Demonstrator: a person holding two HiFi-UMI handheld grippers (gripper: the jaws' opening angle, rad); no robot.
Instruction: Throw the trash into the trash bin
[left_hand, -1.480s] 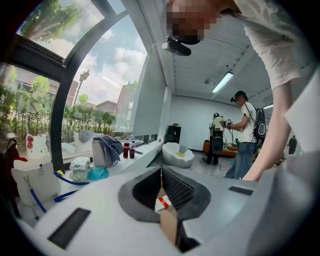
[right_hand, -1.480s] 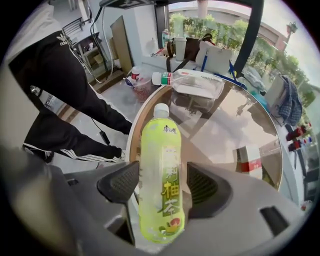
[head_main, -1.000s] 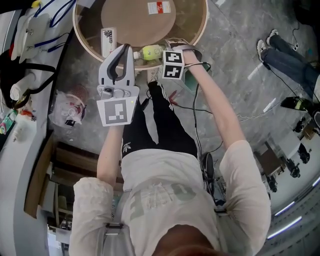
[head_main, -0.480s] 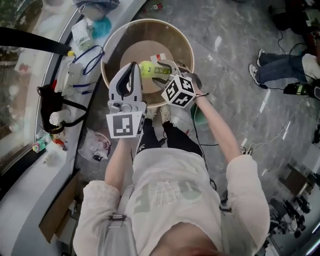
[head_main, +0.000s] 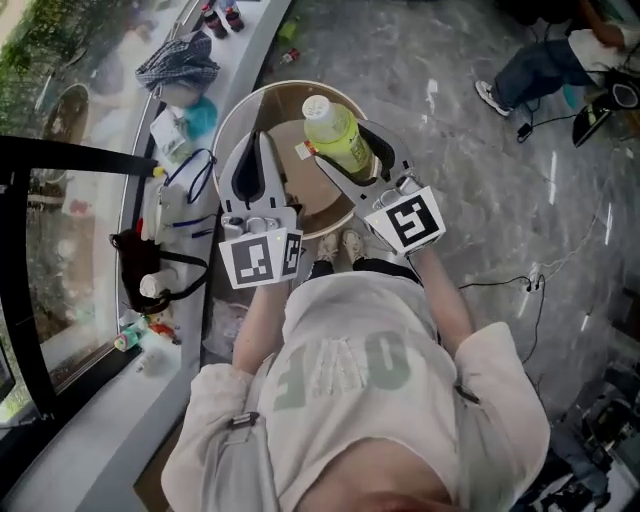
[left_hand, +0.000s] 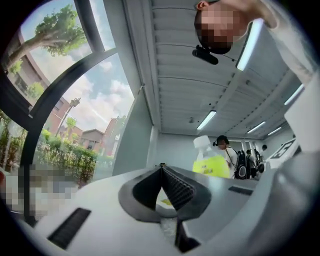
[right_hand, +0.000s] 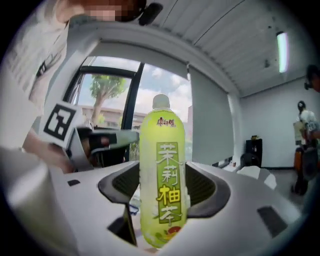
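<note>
A green tea bottle (head_main: 336, 134) with a white cap stands between the jaws of my right gripper (head_main: 352, 158), which is shut on its lower body. I hold it high over the round beige trash bin (head_main: 226, 124). In the right gripper view the bottle (right_hand: 162, 170) is upright in the right gripper (right_hand: 162, 186). My left gripper (head_main: 262, 138) is raised beside it on the left, shut and holding nothing. In the left gripper view the left gripper (left_hand: 161, 169) has its tips meeting, and the bottle (left_hand: 212, 161) shows to the right.
A white label (head_main: 303, 150) lies on the bin's brown bottom. The window ledge (head_main: 175, 150) on the left carries cloth, cables and small bottles. A black bag (head_main: 140, 255) hangs below it. A seated person's legs (head_main: 530, 60) and floor cables (head_main: 520, 285) are on the right.
The right gripper has lifted the bottle from the bin's near rim and turned it upright, higher over the bin. The left gripper rose alongside it, still shut. My head has shifted.
</note>
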